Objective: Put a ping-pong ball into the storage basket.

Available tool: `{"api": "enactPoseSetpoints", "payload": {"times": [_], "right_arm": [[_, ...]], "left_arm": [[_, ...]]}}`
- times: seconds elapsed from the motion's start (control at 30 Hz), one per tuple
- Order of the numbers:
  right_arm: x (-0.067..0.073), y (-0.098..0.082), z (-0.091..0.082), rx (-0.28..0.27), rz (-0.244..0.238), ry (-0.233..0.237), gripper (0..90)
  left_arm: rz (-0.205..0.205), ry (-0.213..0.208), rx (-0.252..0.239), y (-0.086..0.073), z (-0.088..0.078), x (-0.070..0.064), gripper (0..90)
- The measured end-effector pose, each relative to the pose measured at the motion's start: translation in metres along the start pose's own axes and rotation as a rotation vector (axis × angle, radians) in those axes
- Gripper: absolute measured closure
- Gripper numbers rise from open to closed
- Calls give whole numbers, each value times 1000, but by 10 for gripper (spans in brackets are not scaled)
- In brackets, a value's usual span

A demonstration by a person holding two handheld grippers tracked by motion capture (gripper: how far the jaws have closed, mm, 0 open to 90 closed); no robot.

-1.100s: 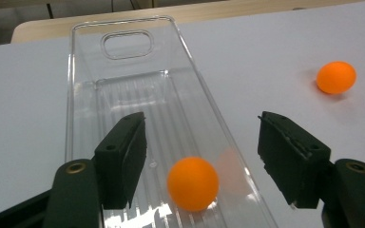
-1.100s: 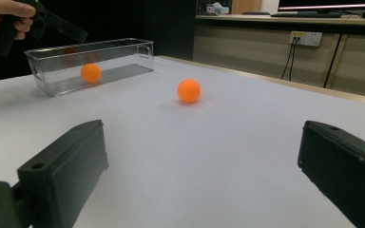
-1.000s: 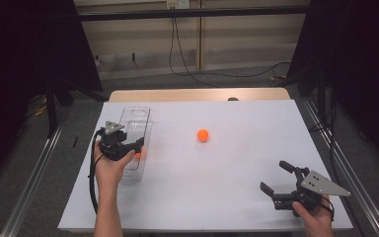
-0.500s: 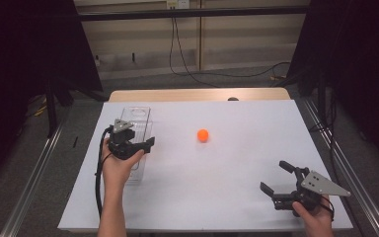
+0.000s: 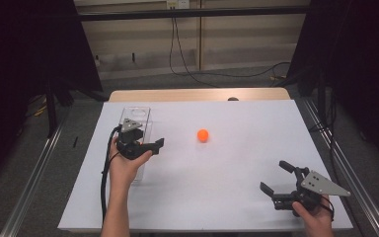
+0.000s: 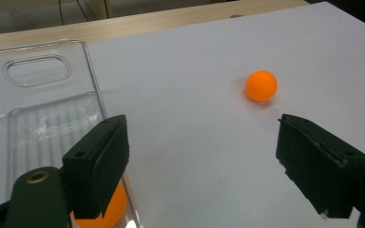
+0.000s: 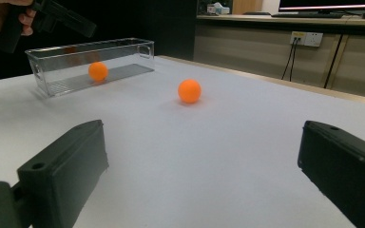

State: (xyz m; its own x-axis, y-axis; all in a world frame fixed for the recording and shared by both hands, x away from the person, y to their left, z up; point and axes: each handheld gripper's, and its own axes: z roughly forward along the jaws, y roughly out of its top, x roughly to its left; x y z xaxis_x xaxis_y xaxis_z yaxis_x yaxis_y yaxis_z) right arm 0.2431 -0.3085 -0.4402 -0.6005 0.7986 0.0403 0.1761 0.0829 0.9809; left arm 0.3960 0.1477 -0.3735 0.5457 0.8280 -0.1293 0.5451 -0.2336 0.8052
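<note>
One orange ball [image 5: 203,135] rests on the white table, apart from both grippers; it is also in the left gripper view [image 6: 261,86] and the right gripper view [image 7: 189,90]. A second orange ball [image 7: 98,71] lies inside the clear plastic bin [image 5: 139,112], partly hidden behind a jaw in the left gripper view [image 6: 100,214]. My left gripper [image 5: 148,139] hovers over the bin's right edge. Its jaws have just been opening and hold nothing [image 6: 202,142]. At the front right, my right gripper [image 5: 274,177] stands open and empty just above the table [image 7: 199,142].
The bin [image 6: 38,95] stands lengthwise at the table's left [image 7: 90,52]. A wooden strip [image 5: 197,94] runs along the far edge of the white sheet. Metal rails [image 5: 34,168] flank the table. Cables lie on the floor behind.
The left gripper has moved away from the bin's near end toward the table's middle, its jaws wider. The orange ball seen at its jaws earlier now lies in the bin. The right gripper kept still.
</note>
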Motion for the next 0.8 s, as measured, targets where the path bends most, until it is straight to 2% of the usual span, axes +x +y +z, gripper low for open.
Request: {"api": "enactPoseSetpoints", "payload": {"times": [0.8], "right_arm": [[1,1,0,-3,4,-1,21]], "left_arm": [[3,-66,16,0,18,-16,121]]}}
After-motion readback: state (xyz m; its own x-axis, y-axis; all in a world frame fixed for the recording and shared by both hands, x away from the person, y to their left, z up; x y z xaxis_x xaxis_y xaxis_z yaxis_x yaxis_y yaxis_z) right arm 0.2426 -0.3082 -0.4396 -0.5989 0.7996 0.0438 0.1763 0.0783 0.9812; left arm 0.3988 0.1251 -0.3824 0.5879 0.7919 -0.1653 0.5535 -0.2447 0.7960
